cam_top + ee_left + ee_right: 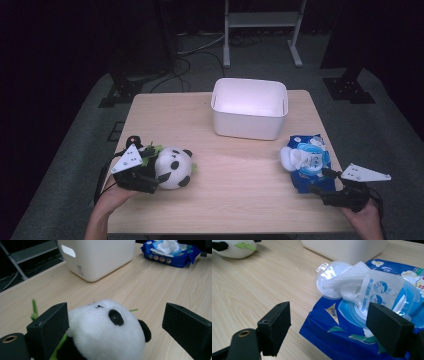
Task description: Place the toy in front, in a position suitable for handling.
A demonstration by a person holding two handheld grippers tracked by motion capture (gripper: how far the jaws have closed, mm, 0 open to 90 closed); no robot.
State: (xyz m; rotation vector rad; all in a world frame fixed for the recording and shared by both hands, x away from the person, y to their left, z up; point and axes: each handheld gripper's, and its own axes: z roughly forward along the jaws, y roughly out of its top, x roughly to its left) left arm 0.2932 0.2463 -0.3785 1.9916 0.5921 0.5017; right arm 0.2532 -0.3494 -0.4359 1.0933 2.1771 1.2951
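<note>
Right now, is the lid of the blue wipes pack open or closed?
Open. On the blue wipes pack, the clear round lid is flipped back onto the table, and a white wipe sticks out of the opening.

A white, rounded-rectangular plastic tub (249,109) (open-topped, with a cut-out handle in its end wall) stands near the far edge of the light wooden desk (235,185). Beyond the desk's far edge, a white metal frame (261,20) stands on grey floor (385,135) among dark cables.
</note>
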